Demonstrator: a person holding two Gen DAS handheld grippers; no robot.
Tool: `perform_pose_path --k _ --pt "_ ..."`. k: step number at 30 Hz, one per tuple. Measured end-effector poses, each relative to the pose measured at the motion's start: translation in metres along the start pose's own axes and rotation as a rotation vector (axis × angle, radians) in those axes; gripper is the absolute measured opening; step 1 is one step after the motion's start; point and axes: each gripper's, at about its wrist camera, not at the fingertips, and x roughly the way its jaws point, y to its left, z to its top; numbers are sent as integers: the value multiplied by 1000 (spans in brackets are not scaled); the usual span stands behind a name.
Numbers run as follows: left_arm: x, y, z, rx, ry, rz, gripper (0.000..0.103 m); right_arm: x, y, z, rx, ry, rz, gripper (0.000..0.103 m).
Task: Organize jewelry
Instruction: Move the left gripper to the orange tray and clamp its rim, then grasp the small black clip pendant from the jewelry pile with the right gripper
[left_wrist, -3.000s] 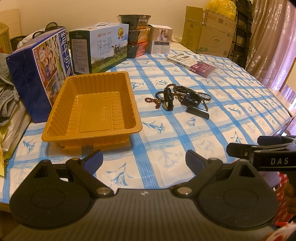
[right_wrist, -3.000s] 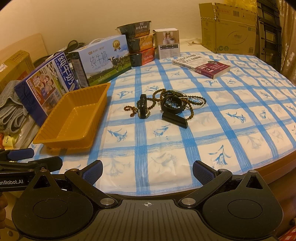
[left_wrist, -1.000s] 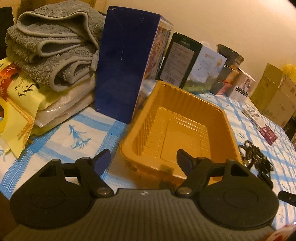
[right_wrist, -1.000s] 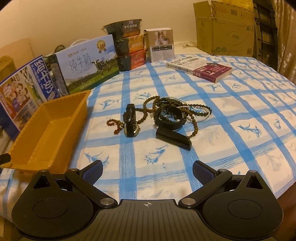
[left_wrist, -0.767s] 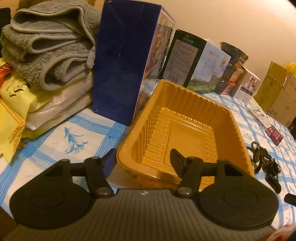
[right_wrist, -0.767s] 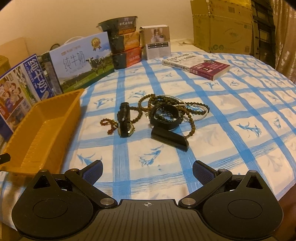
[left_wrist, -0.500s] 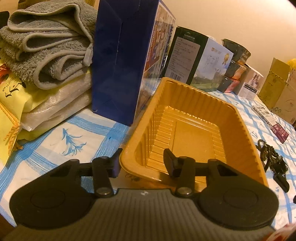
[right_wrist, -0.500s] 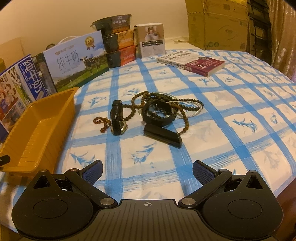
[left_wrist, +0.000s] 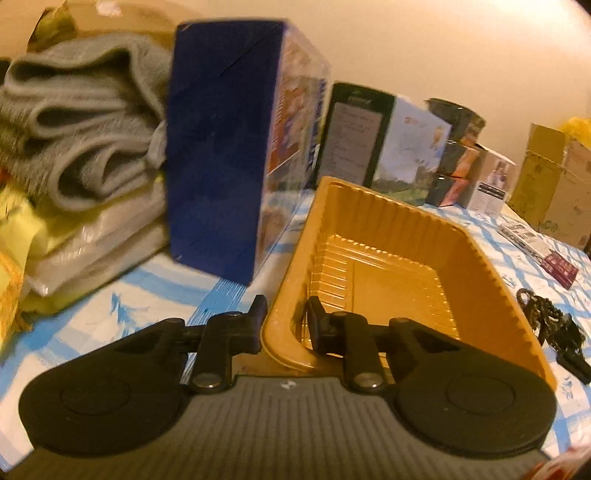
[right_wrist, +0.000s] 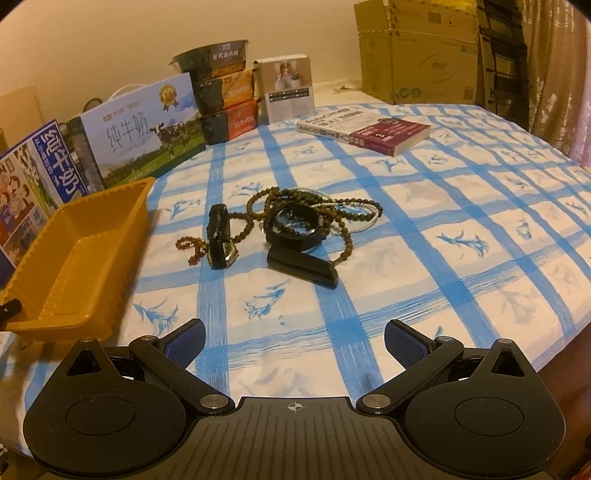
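The left gripper (left_wrist: 286, 319) straddles the near corner of the ribbed orange plastic tray (left_wrist: 373, 210): one finger is outside the wall, the other inside the basin, and its jaws are closing on the rim, which sits between them. Whether the pads press the plastic already cannot be told from the blurred left wrist view. Just beyond that gripper to its left stands a tall dark blue carton (left_wrist: 218, 177), with folded grey towels (left_wrist: 77, 125) further left.

The right gripper (right_wrist: 293, 341) hangs above the blue-checked white tablecloth (right_wrist: 461, 236) with its blue-padded fingers spread wide and nothing between them. Straight ahead of it lies the jewelry: a tangle of brown bead strings (right_wrist: 332, 210), a black wristwatch on its side (right_wrist: 219, 240), a round black bangle (right_wrist: 295, 225) and a flat black bar-shaped piece (right_wrist: 303, 267) nearest the fingers. The tray sits to the front left of this gripper, apart from the jewelry. A maroon and white book (right_wrist: 369, 133) lies far ahead.
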Motion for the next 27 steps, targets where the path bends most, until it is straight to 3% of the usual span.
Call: perform_pose_path --k 7,17,19,21,27 --pt "0 -14 6 44 -52 -64 15 -13 -6 -2 20 -22 -9 103" --pt "24 -7 -13 -125 35 -111 18 2 -2 -5 3 23 -20 103" --pt "25 -10 -13 -138 35 -119 9 8 1 -4 -8 26 -20 103" --pt "25 -13 -11 -129 33 -107 4 13 3 -3 -17 34 -20 103" --pt "29 -17 0 -48 50 -113 4 27 0 -4 -31 49 -29 103"
